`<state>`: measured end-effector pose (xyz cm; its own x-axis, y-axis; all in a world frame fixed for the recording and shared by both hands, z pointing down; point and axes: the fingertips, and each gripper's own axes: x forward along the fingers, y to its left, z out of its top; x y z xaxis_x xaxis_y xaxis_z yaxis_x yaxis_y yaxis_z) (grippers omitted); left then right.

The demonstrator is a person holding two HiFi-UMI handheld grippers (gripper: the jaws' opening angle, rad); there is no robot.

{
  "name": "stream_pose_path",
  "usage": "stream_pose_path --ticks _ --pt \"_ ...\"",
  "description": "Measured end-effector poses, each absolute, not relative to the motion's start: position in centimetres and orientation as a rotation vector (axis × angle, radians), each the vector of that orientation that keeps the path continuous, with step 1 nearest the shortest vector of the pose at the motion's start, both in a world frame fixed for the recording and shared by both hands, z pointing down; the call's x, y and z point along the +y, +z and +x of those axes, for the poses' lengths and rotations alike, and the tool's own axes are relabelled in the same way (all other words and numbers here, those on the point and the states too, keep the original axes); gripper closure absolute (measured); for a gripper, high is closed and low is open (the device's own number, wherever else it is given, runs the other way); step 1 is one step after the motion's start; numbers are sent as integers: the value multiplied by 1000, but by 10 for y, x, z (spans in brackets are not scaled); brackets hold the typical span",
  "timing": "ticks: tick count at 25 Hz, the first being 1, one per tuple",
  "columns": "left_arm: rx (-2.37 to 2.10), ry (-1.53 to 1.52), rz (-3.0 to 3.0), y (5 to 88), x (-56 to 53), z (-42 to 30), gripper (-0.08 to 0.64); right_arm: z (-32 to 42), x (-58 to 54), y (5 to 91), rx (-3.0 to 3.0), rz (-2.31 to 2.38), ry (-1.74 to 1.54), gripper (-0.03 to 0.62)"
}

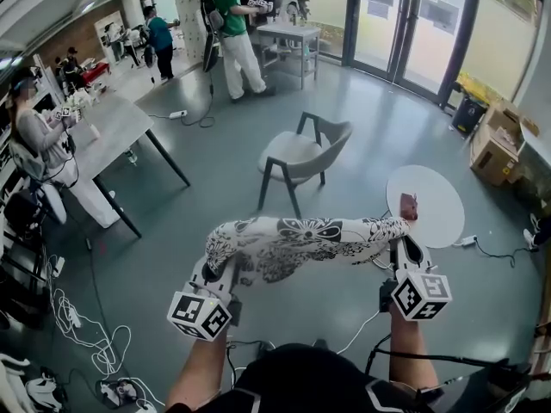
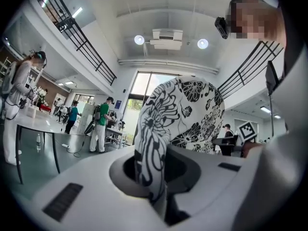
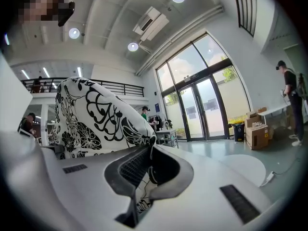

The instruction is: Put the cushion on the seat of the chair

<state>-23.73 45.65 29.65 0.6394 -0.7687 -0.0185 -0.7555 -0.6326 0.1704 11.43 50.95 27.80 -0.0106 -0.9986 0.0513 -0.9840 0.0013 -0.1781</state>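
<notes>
Cushion: airborne, well short of chair.
Left gripper: clamped on cushion.
Right gripper: clamped on cushion.
Remaining: carry to chair seat, release.

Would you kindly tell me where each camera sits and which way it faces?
Head view: on the person's head, facing forward and down at the chair and round table; both forearms, left hand-held gripper and right hand-held gripper show.
Left gripper view: on that gripper, level along jaws shut on the cushion; the person's torso shows right.
Right gripper view: on its gripper, level toward glass doors.
Shared: cushion, in all three.
</notes>
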Motion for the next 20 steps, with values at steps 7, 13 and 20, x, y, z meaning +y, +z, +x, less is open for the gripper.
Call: stream_pose_path --ticks 7,13,20 --pt "-1268 -157 2726 294 450 -249 532 102 502 277 2154 -2103 -267 574" --pt "-1250 -174 2739 293 444 -270 537 81 495 273 2154 -2114 -257 574" --pt "-1223 -202 2769 288 433 -306 540 43 486 264 2155 -2133 -217 573"
